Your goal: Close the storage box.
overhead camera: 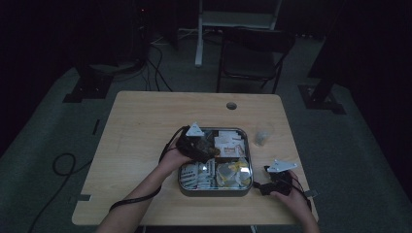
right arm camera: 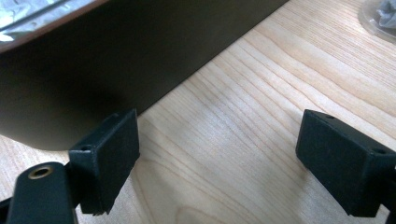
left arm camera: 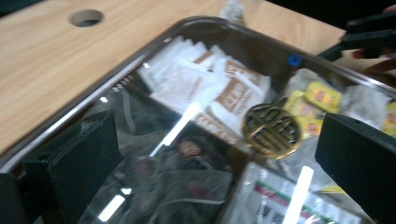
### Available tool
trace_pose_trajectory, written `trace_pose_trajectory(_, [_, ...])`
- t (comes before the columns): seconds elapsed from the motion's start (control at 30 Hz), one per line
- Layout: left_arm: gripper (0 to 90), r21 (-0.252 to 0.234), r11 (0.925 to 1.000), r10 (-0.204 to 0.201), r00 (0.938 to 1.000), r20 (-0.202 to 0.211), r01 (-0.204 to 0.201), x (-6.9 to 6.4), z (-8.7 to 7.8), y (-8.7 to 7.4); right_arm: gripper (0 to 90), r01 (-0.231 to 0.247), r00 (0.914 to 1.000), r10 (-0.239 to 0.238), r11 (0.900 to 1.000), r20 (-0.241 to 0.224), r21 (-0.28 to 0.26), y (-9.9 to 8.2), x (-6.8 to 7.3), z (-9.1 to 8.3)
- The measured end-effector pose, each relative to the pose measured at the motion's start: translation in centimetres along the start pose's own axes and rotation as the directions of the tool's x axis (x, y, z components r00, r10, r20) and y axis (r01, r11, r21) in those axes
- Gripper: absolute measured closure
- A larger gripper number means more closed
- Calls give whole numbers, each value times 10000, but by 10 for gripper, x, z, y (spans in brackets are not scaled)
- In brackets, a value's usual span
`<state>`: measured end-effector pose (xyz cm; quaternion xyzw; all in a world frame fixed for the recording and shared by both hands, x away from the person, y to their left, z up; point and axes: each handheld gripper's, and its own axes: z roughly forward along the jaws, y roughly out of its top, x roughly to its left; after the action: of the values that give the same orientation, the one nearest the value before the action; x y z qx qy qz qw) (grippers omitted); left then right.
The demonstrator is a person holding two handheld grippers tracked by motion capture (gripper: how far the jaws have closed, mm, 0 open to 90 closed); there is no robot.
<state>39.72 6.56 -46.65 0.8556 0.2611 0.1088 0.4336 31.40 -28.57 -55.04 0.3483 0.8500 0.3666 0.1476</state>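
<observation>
A metal box (overhead camera: 180,187) with a reflective clear lid stands at the table's middle front, its compartments full of sachets. My left gripper (overhead camera: 200,146) hovers over the box's far-left part. In the left gripper view it (left arm camera: 215,140) is open, jaws wide apart above dark packets (left arm camera: 177,177), with nothing between them. White and brown sachets (left arm camera: 210,84) and a round gold emblem (left arm camera: 273,128) lie just ahead, and yellow tea bags (left arm camera: 317,98) are further right. My right gripper (overhead camera: 269,183) rests low by the box's front right corner. It (right arm camera: 226,154) is open over bare wood beside the box's dark wall (right arm camera: 116,60).
A crumpled clear wrapper or cup (overhead camera: 263,137) sits on the table right of the box, and its edge (right arm camera: 380,14) also appears in the right gripper view. A cable hole (overhead camera: 231,105) lies near the far edge. A folding chair (overhead camera: 255,53) stands behind the table.
</observation>
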Motion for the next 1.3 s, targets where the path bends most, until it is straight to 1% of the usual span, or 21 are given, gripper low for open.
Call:
trace_pose_trajectory(0.07, [4,-152,9999,-78,9998,-188,75,3,-5,-2,131,4,10000,-4,10000,2,0,0,0,0])
trace_pose_trajectory(0.27, [4,-199,9992,-347,9987,-375,340,12,-15,-8,131,1,10000,-1,10000,0,1,0,0,0])
trace_pose_trajectory(0.33, [4,-188,9990,-414,9978,-521,404,16,-20,-11,131,0,10000,0,10000,0,1,0,0,0])
trace_pose_trajectory(0.47, [4,-439,9966,-734,9941,-794,701,24,-34,-17,131,2,10000,-2,10000,0,-1,0,0,0])
trace_pose_trajectory(0.5, [4,-439,9966,-734,9941,-794,701,24,-34,-17,131,1,10000,-1,10000,0,1,0,0,0])
trace_pose_trajectory(0.53, [4,-508,9955,-842,9923,-911,798,28,-40,-21,131,-1,10000,1,10000,0,-1,0,0,0])
trace_pose_trajectory(0.6, [4,-629,9942,-938,9902,-1035,876,31,-47,-24,131,2,10000,-2,10000,0,-2,0,0,0])
trace_pose_trajectory(0.67, [4,-777,9920,-1091,9858,-1274,997,35,-54,-28,131,11,10000,-11,10000,3,-7,0,0,0])
trace_pose_trajectory(0.77, [4,-922,9881,-1352,9812,-1380,1232,42,-60,-32,131,3,10000,-3,10000,-1,-1,0,0,0])
trace_pose_trajectory(0.83, [4,-1104,9860,-1408,9783,-1517,1248,43,-63,-32,131,-3,10000,3,10000,-2,-1,0,0,0])
trace_pose_trajectory(0.87, [4,-1148,9859,-1387,9782,-1546,1217,43,-64,-32,131,-6,10000,6,10000,-3,0,0,0,0])
trace_pose_trajectory(0.9, [4,-1221,9851,-1408,9755,-1688,1211,44,-64,-33,131,-1,10000,1,10000,-2,0,0,0,0])
trace_pose_trajectory(0.97, [4,-1228,9840,-1497,9724,-1790,1289,46,-65,-34,131,-7,10000,7,10000,-3,1,0,0,0])
trace_pose_trajectory(1.03, [4,-1182,9848,-1473,9719,-1837,1269,47,-65,-35,131,-3,10000,3,10000,-2,-1,0,0,0])
trace_pose_trajectory(1.1, [4,-1210,9834,-1571,9682,-1945,1352,49,-68,-40,131,0,10000,0,10000,-1,0,0,0,0])
trace_pose_trajectory(1.13, [4,-1262,9815,-1663,9673,-1916,1438,51,-70,-43,131,-2,10000,2,10000,-1,-1,0,0,0])
trace_pose_trajectory(1.2, [4,-1221,9809,-1742,9638,-2021,1517,53,-72,-48,131,0,10000,0,10000,-1,-2,0,0,0])
trace_pose_trajectory(1.23, [4,-1221,9809,-1742,9638,-2021,1517,53,-72,-48,131,0,10000,0,10000,-1,-2,0,0,0])
trace_pose_trajectory(1.27, [4,-1204,9799,-1815,9610,-2087,1589,55,-75,-53,131,-6,10000,6,10000,-2,2,0,0,0])
trace_pose_trajectory(1.3, [4,-1212,9794,-1847,9596,-2122,1617,56,-77,-56,131,-8,10000,8,10000,-1,3,0,0,0])
